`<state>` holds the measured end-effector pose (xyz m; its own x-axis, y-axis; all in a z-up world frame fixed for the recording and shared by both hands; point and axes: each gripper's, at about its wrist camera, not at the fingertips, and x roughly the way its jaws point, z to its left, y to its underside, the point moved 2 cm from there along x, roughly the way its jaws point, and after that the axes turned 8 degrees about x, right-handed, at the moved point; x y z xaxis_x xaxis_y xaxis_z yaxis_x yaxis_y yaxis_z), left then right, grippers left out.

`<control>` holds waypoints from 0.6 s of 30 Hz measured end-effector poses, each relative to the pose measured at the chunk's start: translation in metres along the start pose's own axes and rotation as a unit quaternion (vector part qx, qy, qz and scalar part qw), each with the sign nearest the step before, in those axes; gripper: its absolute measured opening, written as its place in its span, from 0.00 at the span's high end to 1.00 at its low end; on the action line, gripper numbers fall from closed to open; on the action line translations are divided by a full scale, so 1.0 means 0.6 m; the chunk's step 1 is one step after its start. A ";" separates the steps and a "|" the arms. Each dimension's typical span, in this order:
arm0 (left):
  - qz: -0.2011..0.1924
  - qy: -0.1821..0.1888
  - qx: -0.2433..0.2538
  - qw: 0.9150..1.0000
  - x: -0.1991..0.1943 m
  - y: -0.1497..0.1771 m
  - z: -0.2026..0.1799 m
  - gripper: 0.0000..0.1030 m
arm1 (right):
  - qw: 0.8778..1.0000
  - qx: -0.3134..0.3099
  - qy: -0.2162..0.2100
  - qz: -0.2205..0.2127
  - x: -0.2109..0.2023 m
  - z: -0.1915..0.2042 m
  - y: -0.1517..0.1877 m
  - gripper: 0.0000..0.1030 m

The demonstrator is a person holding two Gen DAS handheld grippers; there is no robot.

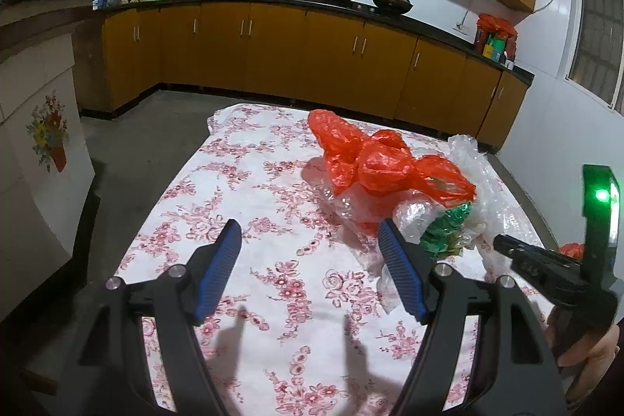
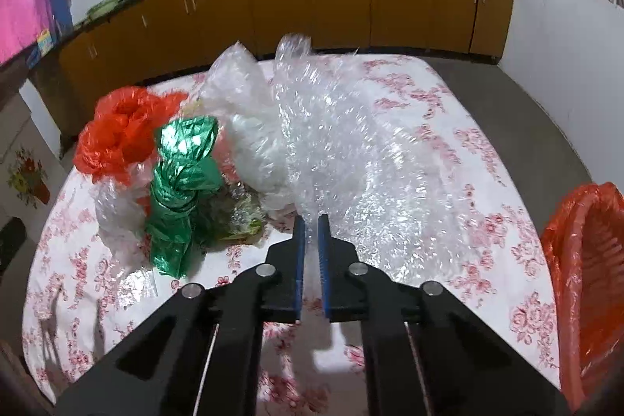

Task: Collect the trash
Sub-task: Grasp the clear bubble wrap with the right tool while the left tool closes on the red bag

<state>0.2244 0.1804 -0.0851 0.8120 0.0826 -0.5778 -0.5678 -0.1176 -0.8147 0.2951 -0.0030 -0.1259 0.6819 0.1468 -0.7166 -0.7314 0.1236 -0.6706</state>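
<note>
Right gripper (image 2: 311, 232) jaws clenched on bubble wrap (image 2: 351, 151); left gripper (image 1: 308, 236) jaws released; red-lined basket (image 2: 585, 283) contents hidden.

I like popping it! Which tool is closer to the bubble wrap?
Right. The right tool is shut on the bubble wrap; the left tool is open, off beside it.

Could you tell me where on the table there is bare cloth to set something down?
The floral tablecloth lies bare on its left half, bordered by the open left gripper and the red bag. A smaller bare strip runs between the bubble wrap, pinched by the right gripper, and the red-lined basket. The middle is crowded with the green bag.
</note>
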 end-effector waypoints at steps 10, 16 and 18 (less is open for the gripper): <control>-0.006 0.024 0.011 1.000 0.006 -0.023 -0.045 0.31 | 0.998 0.054 -0.010 -0.036 -0.066 -0.075 -0.009 0.96; -0.007 0.042 0.018 0.999 0.034 -0.061 -0.085 0.28 | 0.997 0.063 -0.015 -0.037 -0.082 -0.101 -0.006 0.96; -0.001 0.044 0.013 0.999 0.049 -0.077 -0.090 0.28 | 0.997 0.061 -0.015 -0.038 -0.087 -0.103 -0.003 0.96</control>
<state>0.2817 0.1347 -0.0617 0.8210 -0.0047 -0.5708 -0.5687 -0.0926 -0.8173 0.2614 -0.0718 -0.0993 0.7356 0.1619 -0.6578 -0.6752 0.2538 -0.6926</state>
